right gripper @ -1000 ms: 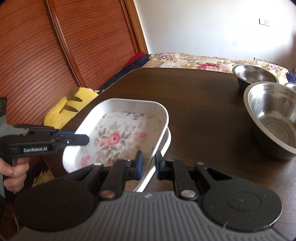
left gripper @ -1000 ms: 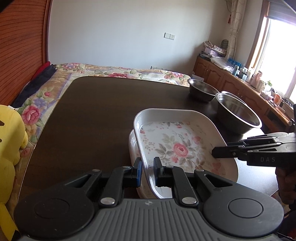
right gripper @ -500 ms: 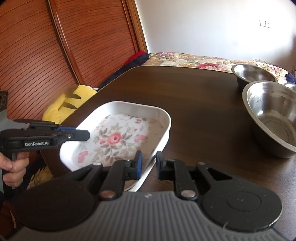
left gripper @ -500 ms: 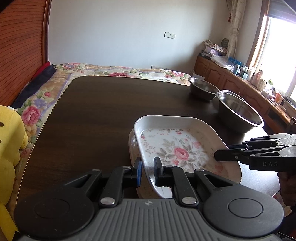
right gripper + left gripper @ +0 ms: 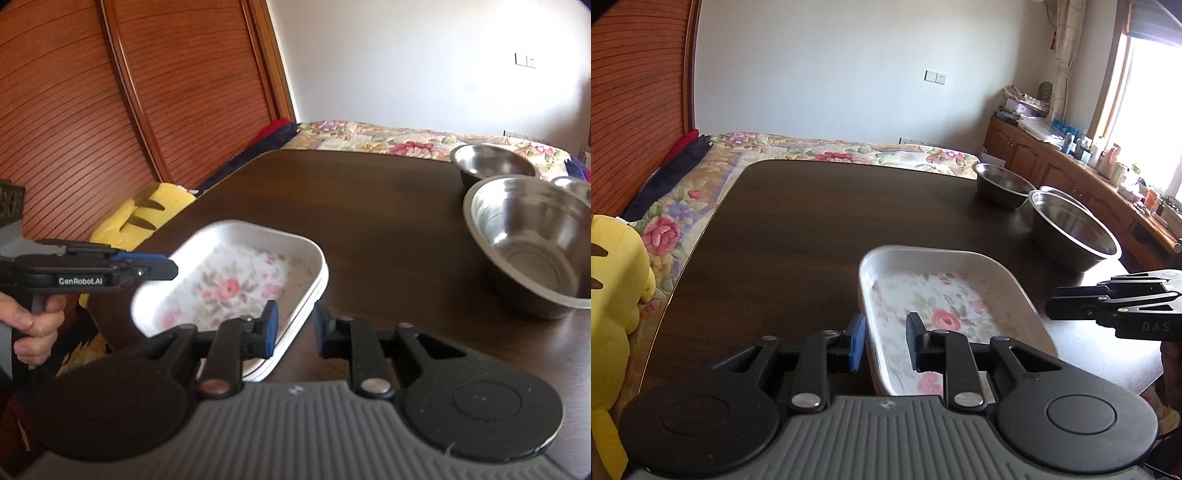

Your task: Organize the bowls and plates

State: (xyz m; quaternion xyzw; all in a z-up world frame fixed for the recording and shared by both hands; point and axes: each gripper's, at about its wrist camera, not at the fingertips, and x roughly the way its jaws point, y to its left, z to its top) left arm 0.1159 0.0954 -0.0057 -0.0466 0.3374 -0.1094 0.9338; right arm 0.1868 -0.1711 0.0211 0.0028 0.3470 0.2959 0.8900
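Note:
A white floral baking dish point(image 5: 945, 291) lies nested flat in a second white dish point(image 5: 275, 363) near the front of the dark table point(image 5: 812, 229). My left gripper point(image 5: 884, 341) stands open, the dish's near-left rim between its fingers. Across from it, my right gripper point(image 5: 295, 326) is open too, straddling the corner of the floral dish point(image 5: 229, 280). Each gripper appears in the other's view: the right gripper point(image 5: 1052, 308) beside the dish, the left gripper point(image 5: 171, 271) over its far edge. A large steel bowl point(image 5: 1071, 229), a small steel bowl point(image 5: 1001, 184) and a third rim point(image 5: 572, 184) stand at the right.
A yellow plush toy point(image 5: 613, 295) lies off the table's left edge. A bed with a floral cover point(image 5: 831, 151) runs behind the table. A wooden cabinet with clutter point(image 5: 1071, 162) stands under the window at right. A slatted wooden wall point(image 5: 92, 110) is at left.
The top dish, held tilted above the lower one, has come down flat into it. Both grippers have opened and let go of its rim.

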